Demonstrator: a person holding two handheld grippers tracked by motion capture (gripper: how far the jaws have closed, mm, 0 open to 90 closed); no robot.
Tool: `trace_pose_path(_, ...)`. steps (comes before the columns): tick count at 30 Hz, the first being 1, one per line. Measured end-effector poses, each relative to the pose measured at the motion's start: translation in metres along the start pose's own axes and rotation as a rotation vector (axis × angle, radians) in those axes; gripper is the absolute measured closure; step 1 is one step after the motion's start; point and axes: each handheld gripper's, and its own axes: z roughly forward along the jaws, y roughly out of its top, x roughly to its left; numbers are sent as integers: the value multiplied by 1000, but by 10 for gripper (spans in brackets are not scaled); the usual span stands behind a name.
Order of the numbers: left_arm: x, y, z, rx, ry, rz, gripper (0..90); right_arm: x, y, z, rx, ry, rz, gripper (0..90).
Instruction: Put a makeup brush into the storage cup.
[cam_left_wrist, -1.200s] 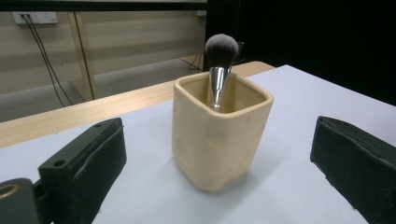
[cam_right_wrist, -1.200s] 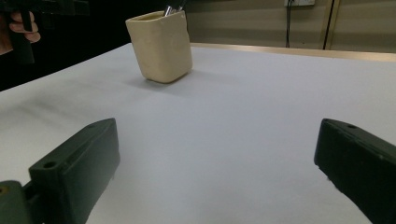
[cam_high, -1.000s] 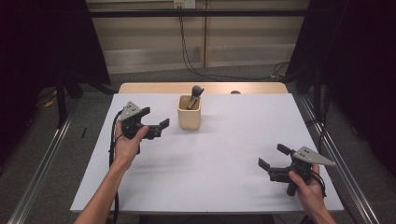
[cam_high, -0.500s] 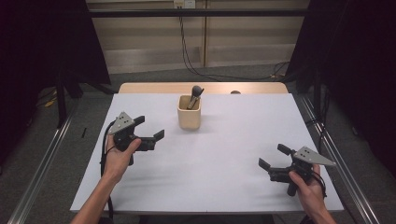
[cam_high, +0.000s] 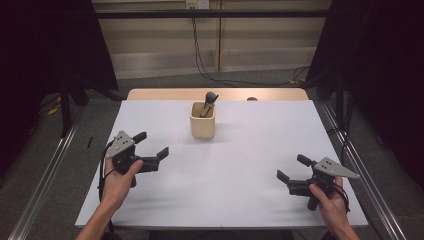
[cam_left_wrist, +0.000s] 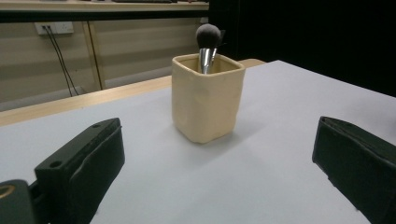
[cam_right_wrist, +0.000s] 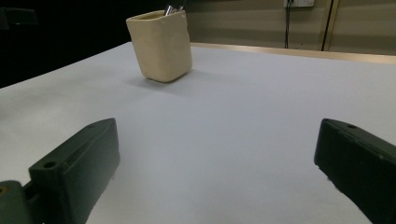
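A cream square cup (cam_high: 203, 120) stands on the white table top (cam_high: 250, 150) near its far middle, with a dark-headed makeup brush (cam_high: 209, 101) upright in it. My left gripper (cam_high: 151, 144) is held low at the left side of the table, open and empty, its jaws aimed toward the cup (cam_left_wrist: 207, 96); the brush (cam_left_wrist: 206, 44) rises from it. My right gripper (cam_high: 292, 168) rests near the front right corner, open, nothing between its jaws, with the cup (cam_right_wrist: 160, 45) far off to its upper left.
A wooden strip (cam_high: 165, 94) runs along the table's far edge, with a small dark object (cam_high: 251, 99) on it. Metal rails (cam_high: 45, 180) flank the table on the floor. Cables (cam_high: 200, 55) hang down the back wall.
My left gripper has drawn back from beside the cup toward the front left of the table, staying open. The right gripper has stayed where it was.
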Motion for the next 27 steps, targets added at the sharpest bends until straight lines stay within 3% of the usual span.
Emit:
trace_pose_path(15,-1,-21,-31,11,50,-10,22,2,0,-1,-3,-3,-13,1)
trace_pose_path(24,-10,-32,-46,19,59,-24,26,2,0,-1,0,-6,-13,1)
trace_pose_path(27,-15,-35,-48,39,41,-25,26,2,0,-1,-4,-5,-17,1)
